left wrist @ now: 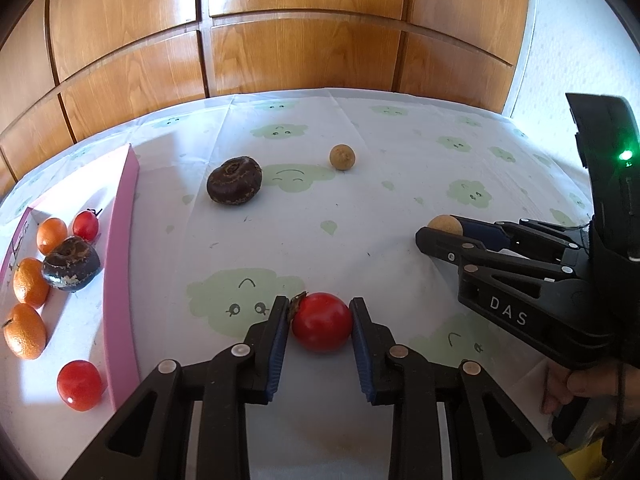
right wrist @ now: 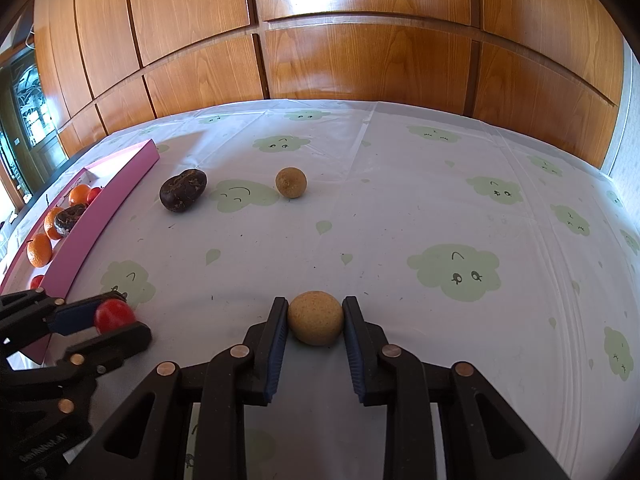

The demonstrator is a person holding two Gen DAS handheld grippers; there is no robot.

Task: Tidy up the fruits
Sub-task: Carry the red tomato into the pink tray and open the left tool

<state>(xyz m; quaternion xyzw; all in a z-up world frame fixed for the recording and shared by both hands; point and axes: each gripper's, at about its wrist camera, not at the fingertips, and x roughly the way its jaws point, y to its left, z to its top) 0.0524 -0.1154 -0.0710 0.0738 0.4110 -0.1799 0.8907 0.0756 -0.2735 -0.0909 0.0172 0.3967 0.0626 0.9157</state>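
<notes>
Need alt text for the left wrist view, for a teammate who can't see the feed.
The left gripper closes on a round red tomato above a white tablecloth with green cloud faces. At left, a pink-walled tray holds oranges, tomatoes and a dark wrinkled fruit; at right, the right gripper holds a tan ball-shaped fruit.

Red tomato [left wrist: 322, 322] low centre, between the pads. Tan round fruit [right wrist: 315, 318] likewise in the right view. Dark wrinkled fruit [left wrist: 234, 186] and second tan fruit [left wrist: 342, 157] loose mid-frame. Pink tray [left wrist: 120, 280] at left holds oranges [left wrist: 25, 331], tomatoes, one dark fruit.
</notes>
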